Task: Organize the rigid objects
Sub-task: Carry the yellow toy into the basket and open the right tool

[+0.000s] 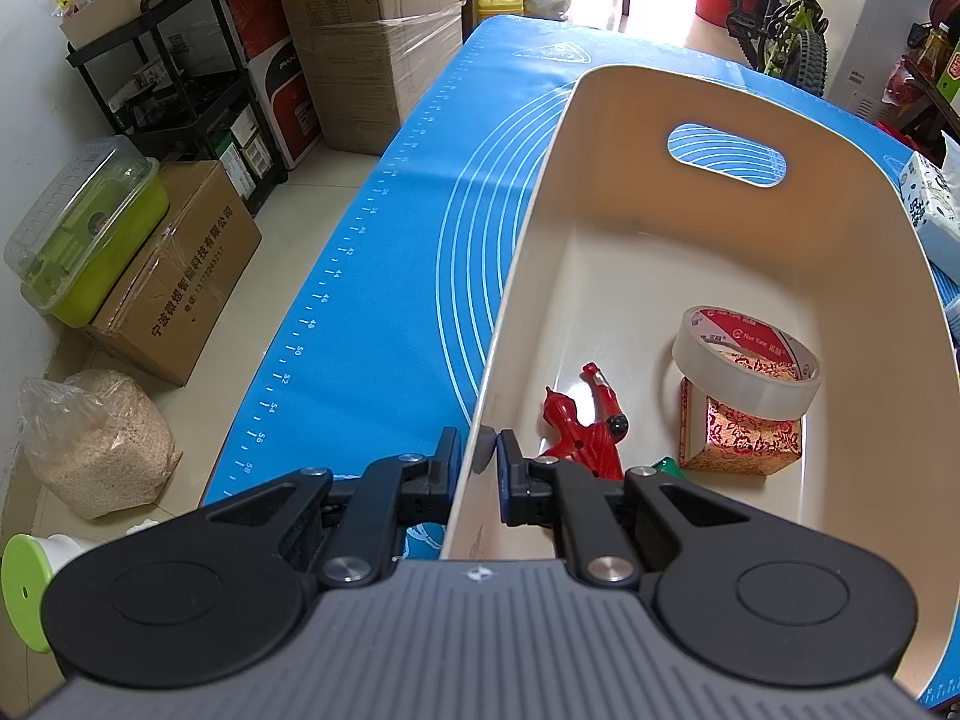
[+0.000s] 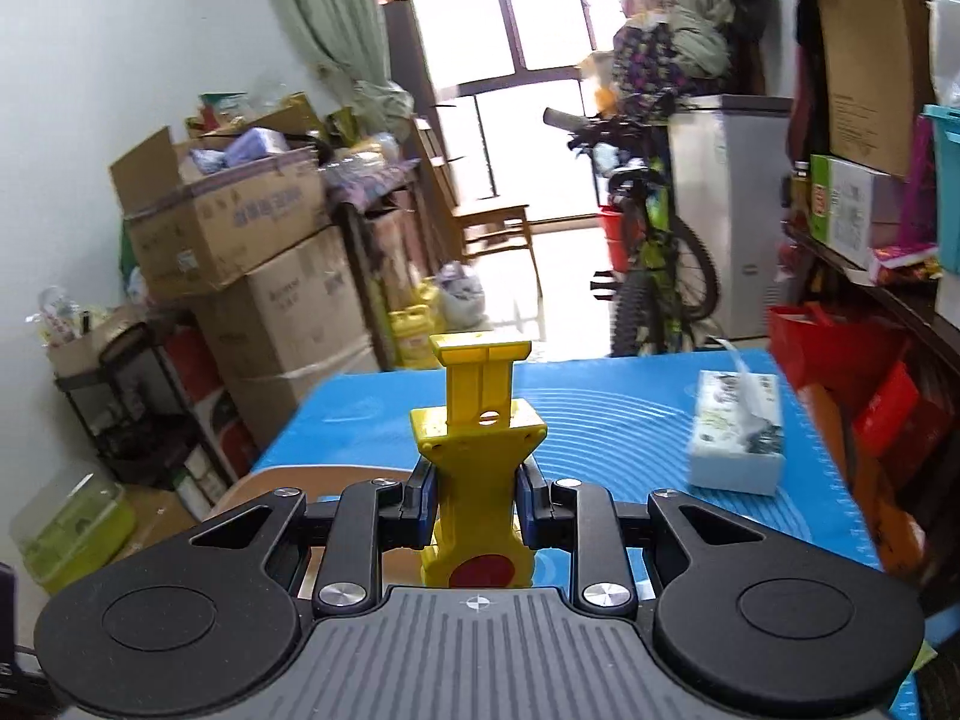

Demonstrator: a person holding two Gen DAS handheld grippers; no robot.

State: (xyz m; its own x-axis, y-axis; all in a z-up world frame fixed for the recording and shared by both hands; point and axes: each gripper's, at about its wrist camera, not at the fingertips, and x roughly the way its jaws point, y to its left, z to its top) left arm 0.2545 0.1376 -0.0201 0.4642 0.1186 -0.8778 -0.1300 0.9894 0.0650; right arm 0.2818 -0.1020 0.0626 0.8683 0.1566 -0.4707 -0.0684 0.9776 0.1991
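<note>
A cream plastic bin (image 1: 852, 276) with a cut-out handle stands on the blue mat (image 1: 384, 276). My left gripper (image 1: 480, 450) is shut on the bin's near left rim, one finger outside and one inside. In the bin lie a red toy figure (image 1: 591, 432), a roll of clear tape (image 1: 744, 360) resting on a red and gold patterned box (image 1: 744, 438), and a green scrap by the box. My right gripper (image 2: 474, 495) is shut on a yellow plastic phone holder (image 2: 480, 420), held upright above the mat. The bin's rim (image 2: 288, 474) shows at lower left in the right wrist view.
A white tissue pack (image 2: 738, 438) lies on the mat's right side. Stacked cardboard boxes (image 2: 252, 252) and a black shelf (image 1: 174, 78) stand left of the table. A bicycle (image 2: 648, 252) stands beyond the far edge. A green container (image 1: 90, 228) sits on the floor.
</note>
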